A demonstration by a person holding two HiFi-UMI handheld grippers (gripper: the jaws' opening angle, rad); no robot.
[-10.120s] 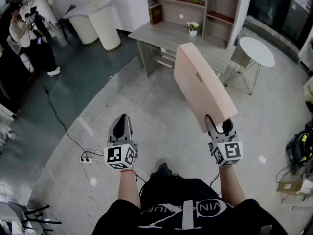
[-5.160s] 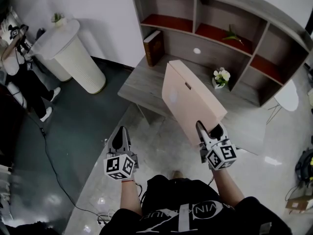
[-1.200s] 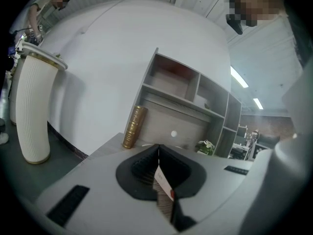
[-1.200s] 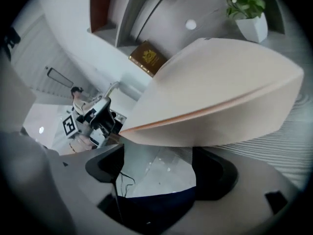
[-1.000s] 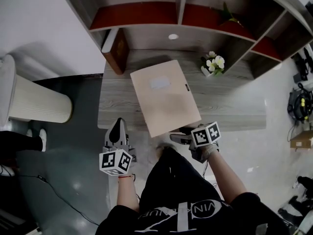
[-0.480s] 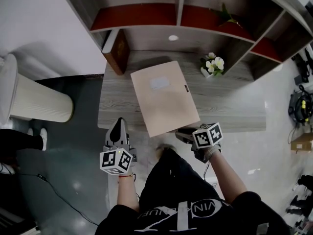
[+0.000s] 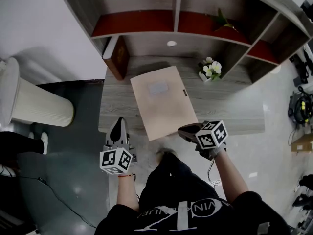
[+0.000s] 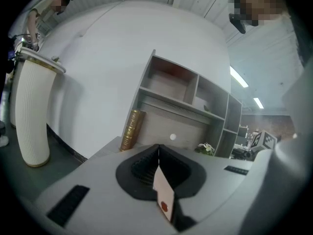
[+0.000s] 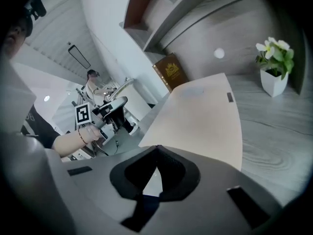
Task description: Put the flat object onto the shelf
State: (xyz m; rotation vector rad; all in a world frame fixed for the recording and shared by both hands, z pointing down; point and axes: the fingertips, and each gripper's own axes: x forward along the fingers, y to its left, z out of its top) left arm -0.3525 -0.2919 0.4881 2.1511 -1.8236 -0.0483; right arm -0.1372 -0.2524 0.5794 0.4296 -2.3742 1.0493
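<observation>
The flat object, a beige board (image 7: 164,102), lies flat on the grey wooden desk (image 7: 230,106) under the shelf compartments; its near edge juts a little past the desk front. My right gripper (image 7: 184,130) sits at the board's near right corner, jaws shut with nothing between them. In the right gripper view the board (image 9: 200,116) spreads out just ahead of the right gripper (image 9: 157,148). My left gripper (image 7: 119,126) hangs in front of the desk, left of the board, shut and empty; in its own view the left gripper (image 8: 158,148) points at the shelf unit.
A brown book (image 7: 119,58) leans at the desk's back left. A small white flower pot (image 7: 209,68) stands at the back right. Red-lined shelf compartments (image 7: 142,21) rise behind. A white ribbed column (image 7: 34,106) stands on the floor to the left.
The right gripper's jaws have closed and it has drawn slightly back and right off the board's near corner. The board stays flat on the desk. The left gripper has not moved.
</observation>
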